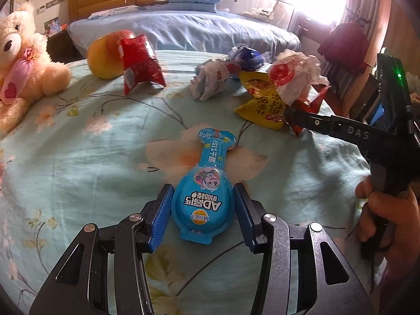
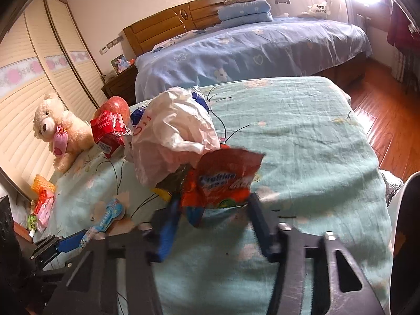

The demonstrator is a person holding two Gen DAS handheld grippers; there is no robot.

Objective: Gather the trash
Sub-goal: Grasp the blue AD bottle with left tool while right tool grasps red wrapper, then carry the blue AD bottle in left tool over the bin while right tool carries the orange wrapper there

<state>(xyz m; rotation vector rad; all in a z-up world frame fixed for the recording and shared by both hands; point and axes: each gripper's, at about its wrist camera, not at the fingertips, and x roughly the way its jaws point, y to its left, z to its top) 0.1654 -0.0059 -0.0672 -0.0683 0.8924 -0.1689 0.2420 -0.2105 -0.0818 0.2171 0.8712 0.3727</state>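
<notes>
bear (image 1: 23, 60) far left, not trash, could be taken by mistake | left gripper (image 1: 202, 207) part-open astride blue packet (image 1: 200, 191) right of bear, pads not clearly pressing, smooth foil may slip | right gripper (image 2: 212, 207) farther right, around orange wrapper (image 2: 223, 181), grip unclear, white bag (image 2: 173, 134) may drop

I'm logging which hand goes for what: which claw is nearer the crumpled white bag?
Right. The right claw sits just below the crumpled white bag, with an orange wrapper between its fingers. The left claw straddles the blue snack pack, well short of the bag.
</notes>
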